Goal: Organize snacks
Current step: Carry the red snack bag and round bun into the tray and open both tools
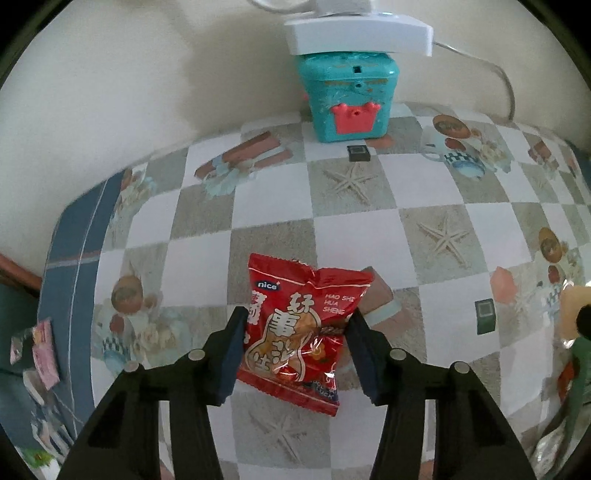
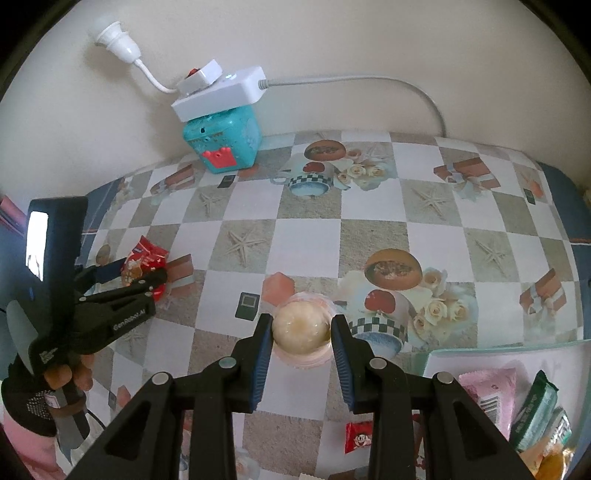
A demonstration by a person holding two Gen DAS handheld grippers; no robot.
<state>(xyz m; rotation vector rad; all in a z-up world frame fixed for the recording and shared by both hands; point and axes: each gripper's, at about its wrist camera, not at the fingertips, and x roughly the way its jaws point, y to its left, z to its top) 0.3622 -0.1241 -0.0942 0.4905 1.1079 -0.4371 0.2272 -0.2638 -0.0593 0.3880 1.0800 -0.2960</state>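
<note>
Left gripper (image 1: 295, 347) brackets red peanut packet (image 1: 301, 332), unclamped | right gripper (image 2: 302, 338) straddles jelly cup (image 2: 303, 332), open | squeeze mid-body, gently.

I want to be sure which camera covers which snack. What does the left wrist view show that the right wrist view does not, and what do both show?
Only the left wrist view shows the front print of the red peanut snack bag between the left tongs.

Only the right wrist view shows the pale round jelly cup between the right tongs, the small red candy packet, and the clear tray holding a pink wrapper.

Both show the teal plastic box under a white power strip, on the checkered tablecloth.
</note>
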